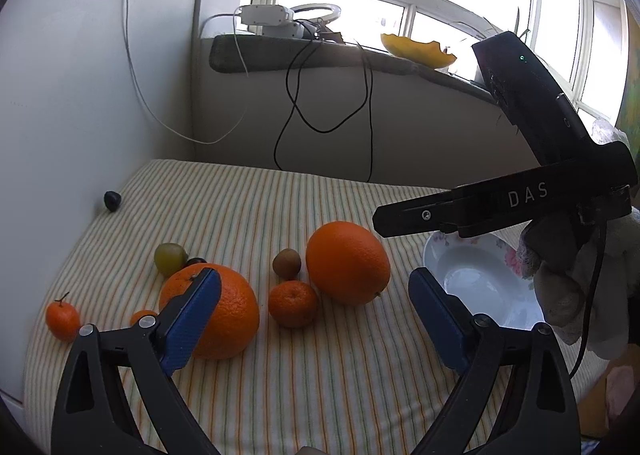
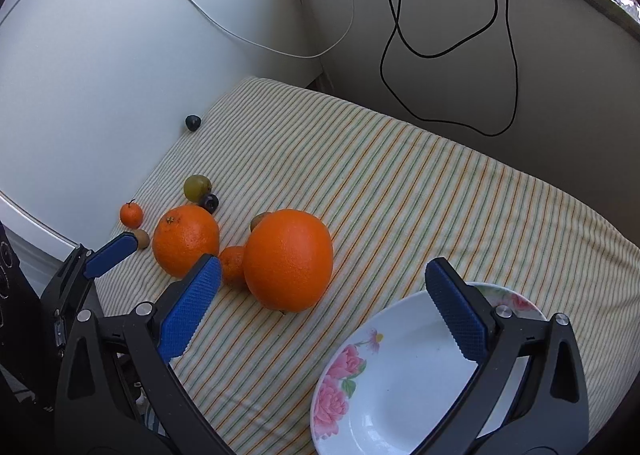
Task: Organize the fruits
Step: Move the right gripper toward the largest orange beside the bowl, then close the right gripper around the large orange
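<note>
On the striped cloth (image 2: pixel 400 191) that covers the counter, the fruit sits bunched toward the left edge and the plate waits at the near right corner; nothing lies on the plate yet. Farthest left is a small mandarin (image 1: pixel 62 315) with a stalk; next come a green grape (image 1: pixel 171 257) and a large pebbled orange (image 1: pixel 224 315); then a small tangerine (image 1: pixel 293 303), a brown fuzzy kiwi (image 1: pixel 287 263) and a second large orange (image 1: pixel 347 261); a dark berry (image 1: pixel 112 200) lies apart by the white wall at the far left edge.

Your left gripper (image 1: pixel 316 315) has its jaws released and wide, nothing between them, with one blue ribbed pad in front of the first orange; your right gripper (image 2: pixel 332 319) is likewise released and empty, one finger over the floral plate (image 2: pixel 384 387).

Judging from this, you are about to pick a fruit; centre the jaws on one round body before you close; the oranges are wide and firm and will fill the opening; the grape and berry are smooth, soft and apt to roll, so squeeze gently; lower each fruit into the glossy shallow plate rather than dropping it.
</note>
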